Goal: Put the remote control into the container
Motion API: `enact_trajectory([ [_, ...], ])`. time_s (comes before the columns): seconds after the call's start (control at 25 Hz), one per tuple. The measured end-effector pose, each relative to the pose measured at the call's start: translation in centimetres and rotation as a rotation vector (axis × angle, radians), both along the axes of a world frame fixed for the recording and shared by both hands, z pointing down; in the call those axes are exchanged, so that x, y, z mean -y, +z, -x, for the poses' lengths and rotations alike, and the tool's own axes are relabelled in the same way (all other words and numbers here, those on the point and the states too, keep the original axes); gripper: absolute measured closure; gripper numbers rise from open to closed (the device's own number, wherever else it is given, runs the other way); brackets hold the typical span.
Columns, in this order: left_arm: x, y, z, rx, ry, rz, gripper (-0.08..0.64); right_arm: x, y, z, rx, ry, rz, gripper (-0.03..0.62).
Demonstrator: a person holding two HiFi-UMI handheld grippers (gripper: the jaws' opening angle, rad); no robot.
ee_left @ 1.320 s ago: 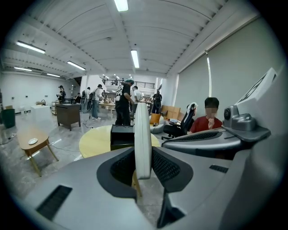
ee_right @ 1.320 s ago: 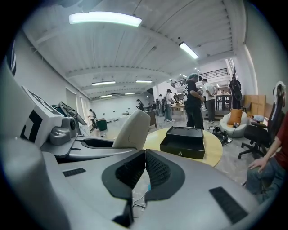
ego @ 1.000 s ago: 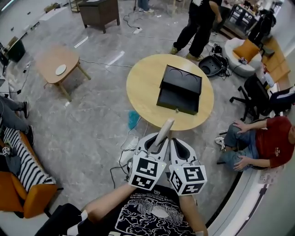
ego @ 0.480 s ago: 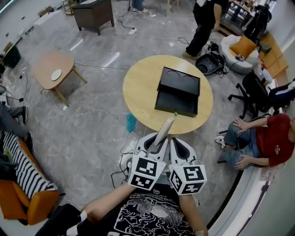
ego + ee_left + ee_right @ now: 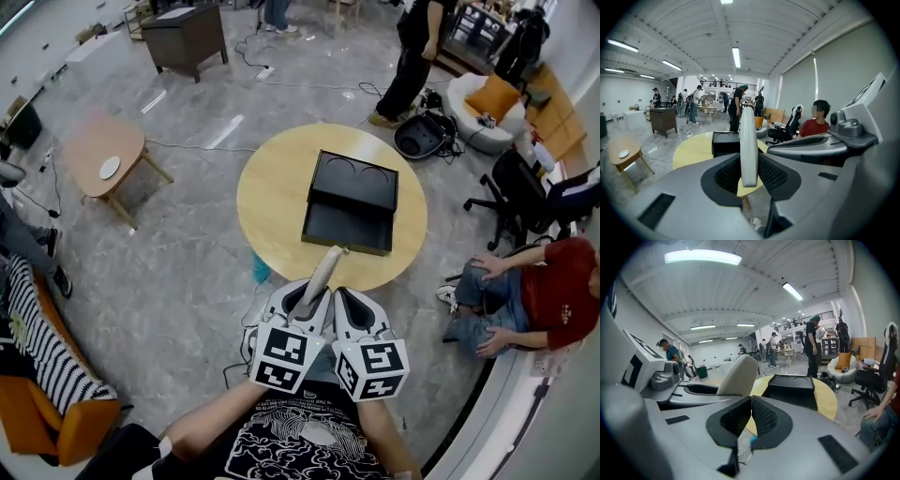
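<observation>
Container (image 5: 352,202) now nearer; remote control (image 5: 321,274) pinched in left tool (image 5: 314,302); right tool (image 5: 345,305) pressed together

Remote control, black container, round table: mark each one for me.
remote control (image 5: 322,278): head view, middle of its pale body.
black container (image 5: 343,225): head view, bare floor of its open tray.
round table (image 5: 272,197): head view, bare wooden top to the left of the container.

Grey marble floor (image 5: 187,262); round wooden table (image 5: 270,192); small side table (image 5: 89,142); dark cabinet (image 5: 187,33); black office chair (image 5: 516,187); ceiling strip lights (image 5: 736,56).
</observation>
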State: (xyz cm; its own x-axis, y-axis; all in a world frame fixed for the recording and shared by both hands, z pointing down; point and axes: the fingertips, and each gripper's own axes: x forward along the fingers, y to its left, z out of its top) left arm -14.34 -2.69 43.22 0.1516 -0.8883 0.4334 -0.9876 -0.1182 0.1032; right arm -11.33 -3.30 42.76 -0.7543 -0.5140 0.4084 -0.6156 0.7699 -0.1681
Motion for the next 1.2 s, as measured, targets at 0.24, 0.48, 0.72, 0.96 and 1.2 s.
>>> enact_trajectory([
  [0.24, 4.8, 0.9, -0.6, 0.004, -0.003, 0.031, 0.453, 5.0, 0.7, -0.7, 0.001, -0.010, 0.019, 0.569],
  [0.48, 10.7, 2.1, -1.3, 0.009, 0.004, 0.052, 0.453, 11.1, 1.2, -1.8, 0.000, -0.003, 0.028, 0.569],
  [0.72, 16.4, 3.0, -2.8, 0.023, 0.025, 0.083, 0.453, 16.9, 1.9, -3.6, 0.003, 0.007, 0.052, 0.569],
  [0.96, 20.4, 3.6, -4.4, 0.029, 0.021, 0.112, 0.454, 21.1, 2.2, -5.0, 0.015, -0.015, 0.073, 0.568],
  [1.2, 22.5, 3.9, -4.8, 0.062, 0.039, 0.147, 0.453, 23.5, 2.0, -5.5, 0.031, -0.040, 0.087, 0.569],
])
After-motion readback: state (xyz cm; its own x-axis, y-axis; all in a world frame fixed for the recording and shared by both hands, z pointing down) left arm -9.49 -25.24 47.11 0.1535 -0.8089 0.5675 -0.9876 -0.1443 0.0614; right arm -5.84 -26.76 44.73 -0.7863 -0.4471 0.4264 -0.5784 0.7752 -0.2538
